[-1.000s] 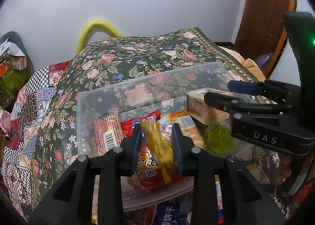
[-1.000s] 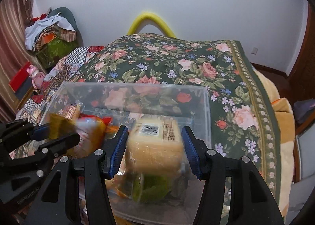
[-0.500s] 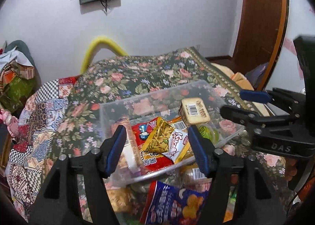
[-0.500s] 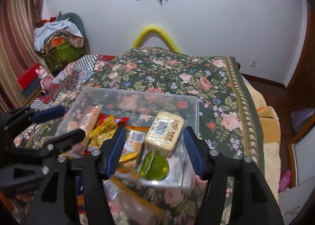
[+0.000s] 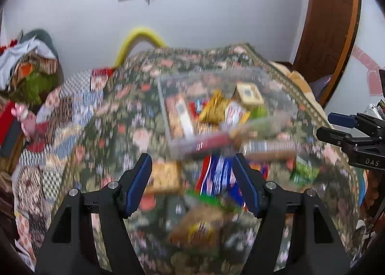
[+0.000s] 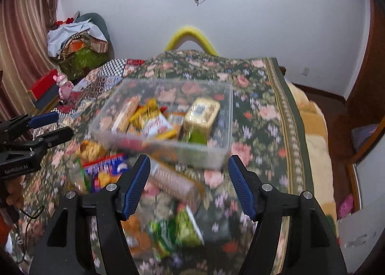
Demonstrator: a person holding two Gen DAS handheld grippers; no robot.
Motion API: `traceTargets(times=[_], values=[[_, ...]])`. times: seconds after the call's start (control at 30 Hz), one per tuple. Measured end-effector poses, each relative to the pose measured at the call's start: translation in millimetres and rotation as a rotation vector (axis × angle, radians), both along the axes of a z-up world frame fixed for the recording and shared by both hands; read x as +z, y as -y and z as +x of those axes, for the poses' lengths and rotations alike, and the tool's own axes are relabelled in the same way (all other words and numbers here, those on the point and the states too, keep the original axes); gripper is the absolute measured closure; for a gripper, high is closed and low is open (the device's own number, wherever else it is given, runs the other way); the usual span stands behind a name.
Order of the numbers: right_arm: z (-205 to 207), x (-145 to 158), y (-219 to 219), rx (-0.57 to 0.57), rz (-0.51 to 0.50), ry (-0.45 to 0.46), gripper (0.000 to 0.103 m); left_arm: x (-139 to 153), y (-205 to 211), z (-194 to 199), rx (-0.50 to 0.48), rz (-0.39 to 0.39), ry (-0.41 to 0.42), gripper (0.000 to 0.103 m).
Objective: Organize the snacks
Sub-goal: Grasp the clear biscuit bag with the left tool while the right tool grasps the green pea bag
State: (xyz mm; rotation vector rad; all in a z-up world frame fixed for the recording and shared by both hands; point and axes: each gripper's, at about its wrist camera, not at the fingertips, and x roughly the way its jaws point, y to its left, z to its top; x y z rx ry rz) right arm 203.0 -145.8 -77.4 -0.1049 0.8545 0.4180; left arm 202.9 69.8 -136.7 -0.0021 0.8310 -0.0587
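A clear plastic bin sits on the floral bed cover and holds several snack packs, among them a tan boxed pack and a yellow bag. It also shows in the left wrist view. Loose snacks lie in front of it: a blue bag, a long brown pack, a green pack. My left gripper is open and empty above the loose snacks. My right gripper is open and empty, near the bin's front.
The floral cover spreads over the bed, with a patchwork quilt at the left. A yellow curved tube stands at the back wall. A wooden door is at the right. Both views are motion-blurred.
Both grippers let go of their snacks into the bin, opened wide and pulled back and up. The bin now lies farther away and the loose snacks in front have come into view.
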Motion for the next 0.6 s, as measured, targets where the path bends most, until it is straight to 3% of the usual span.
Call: traceTargets(times=[0.1,0.43,0.6], values=[[-8,-18,10,-0.012,-0.013,-0.049,0.039,-14,-9,-14,-0.002,-0.056,-0.048,0.034],[-28,-66,24,-0.01,-0.031,-0.207,0.039,-67,-9,-31,0.006,-0.101,-0.168,0.034],[-33,-69,17,0.019,-0.017,-0.213,0.039,-84,-7,-23,0.013,-0.104,-0.194,0.034]])
